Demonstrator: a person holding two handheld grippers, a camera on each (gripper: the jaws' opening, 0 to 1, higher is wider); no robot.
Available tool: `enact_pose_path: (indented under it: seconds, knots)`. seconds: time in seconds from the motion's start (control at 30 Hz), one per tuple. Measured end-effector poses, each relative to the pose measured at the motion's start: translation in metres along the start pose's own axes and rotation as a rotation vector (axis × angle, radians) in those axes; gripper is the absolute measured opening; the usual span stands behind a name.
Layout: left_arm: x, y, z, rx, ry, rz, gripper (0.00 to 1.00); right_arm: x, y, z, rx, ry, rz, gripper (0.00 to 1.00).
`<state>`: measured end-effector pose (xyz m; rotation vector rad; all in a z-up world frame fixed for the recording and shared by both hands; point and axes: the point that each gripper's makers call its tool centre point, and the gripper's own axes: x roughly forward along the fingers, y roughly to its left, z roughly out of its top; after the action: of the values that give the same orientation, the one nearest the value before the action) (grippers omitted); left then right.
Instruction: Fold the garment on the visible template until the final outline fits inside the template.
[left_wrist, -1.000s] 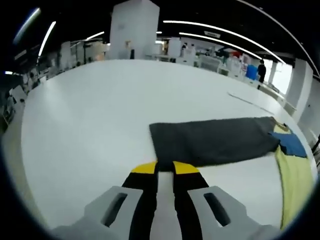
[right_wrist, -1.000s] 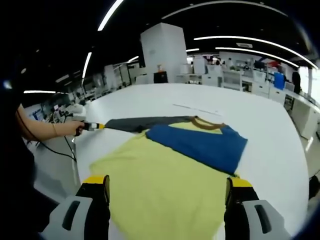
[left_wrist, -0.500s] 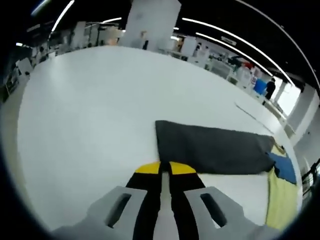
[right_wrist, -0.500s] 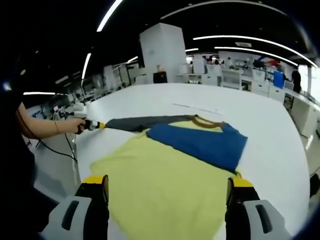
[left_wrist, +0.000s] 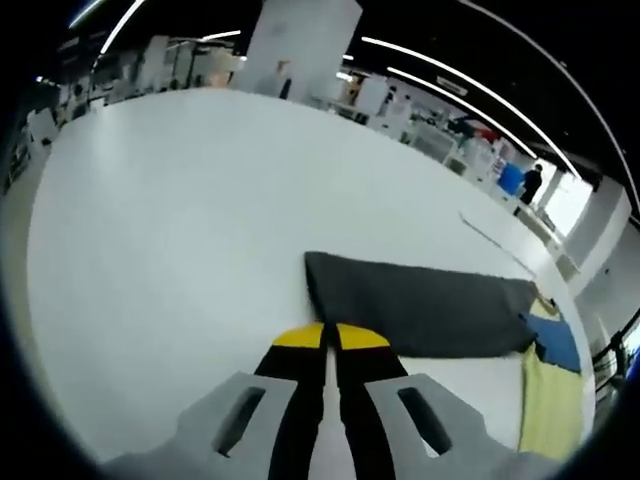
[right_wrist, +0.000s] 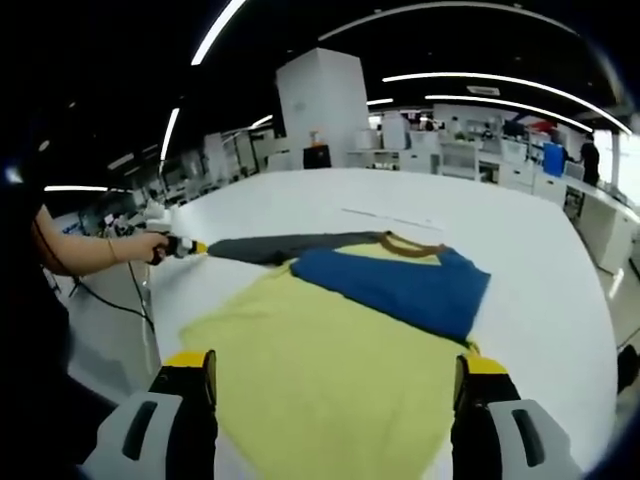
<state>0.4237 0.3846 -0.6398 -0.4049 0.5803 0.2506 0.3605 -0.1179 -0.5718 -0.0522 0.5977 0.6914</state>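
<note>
A shirt lies flat on the white table (right_wrist: 560, 300): a yellow body (right_wrist: 330, 380), a blue sleeve (right_wrist: 400, 285) folded across it, a brown collar (right_wrist: 410, 245) and a long grey sleeve (right_wrist: 290, 245) stretched out to the left. In the left gripper view the grey sleeve (left_wrist: 420, 315) runs rightwards from its cuff, and my left gripper (left_wrist: 322, 335) is shut on that cuff end. The same left gripper (right_wrist: 188, 247) appears far left in the right gripper view, held by a hand. My right gripper (right_wrist: 335, 375) hovers open over the yellow hem.
A thin line (right_wrist: 385, 218) marks the table beyond the collar. A person's arm (right_wrist: 85, 255) and a cable (right_wrist: 120, 300) are at the table's left edge. Workbenches and a white pillar (right_wrist: 322, 110) stand in the background.
The left gripper has pulled the grey sleeve's cuff slightly further out to the left, stretching the sleeve. The right gripper has stayed put and open.
</note>
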Motion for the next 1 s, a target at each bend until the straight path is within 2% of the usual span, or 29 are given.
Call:
enact_pose_path:
  seconds: [0.17, 0.57, 1.0]
  knots:
    - [-0.003, -0.003, 0.008, -0.005, -0.024, -0.014, 0.0, -0.002, 0.002, -0.003, 0.005, 0.001, -0.002, 0.98]
    - [-0.007, -0.028, 0.031, 0.032, -0.084, -0.094, 0.0, -0.004, 0.007, -0.006, 0.009, 0.001, 0.002, 0.99]
    - [-0.013, -0.075, 0.057, 0.073, -0.149, -0.206, 0.0, -0.004, 0.009, -0.007, 0.012, -0.001, 0.004, 0.99]
